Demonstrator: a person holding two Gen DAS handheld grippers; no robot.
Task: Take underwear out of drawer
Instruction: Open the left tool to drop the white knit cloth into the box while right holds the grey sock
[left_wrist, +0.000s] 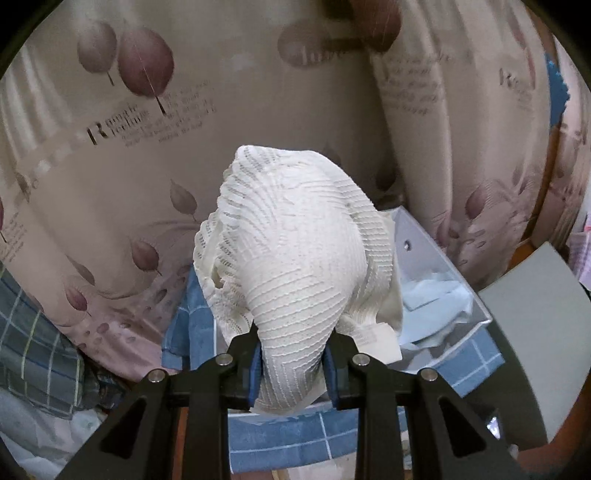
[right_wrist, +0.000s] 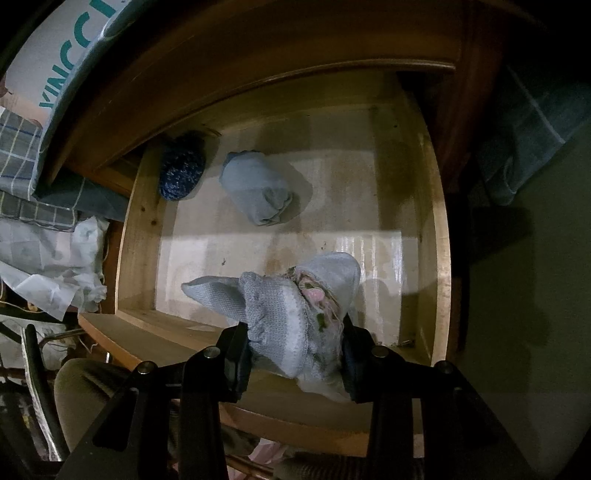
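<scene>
In the left wrist view my left gripper (left_wrist: 293, 365) is shut on a white ribbed underwear piece (left_wrist: 291, 251), held up above a blue checked storage box (left_wrist: 461, 350). In the right wrist view my right gripper (right_wrist: 295, 354) is shut on a pale blue-grey underwear piece with pink floral trim (right_wrist: 295, 306), held over the front of the open wooden drawer (right_wrist: 439, 258). In the drawer lie a rolled light blue piece (right_wrist: 255, 192) and a dark blue speckled roll (right_wrist: 181, 171) at the back left.
A beige curtain with a leaf print (left_wrist: 147, 166) hangs behind the box. Light blue cloth (left_wrist: 432, 299) lies inside the box. A grey panel (left_wrist: 535, 321) stands at the right. Checked cloth and crumpled white fabric (right_wrist: 55, 254) lie left of the drawer.
</scene>
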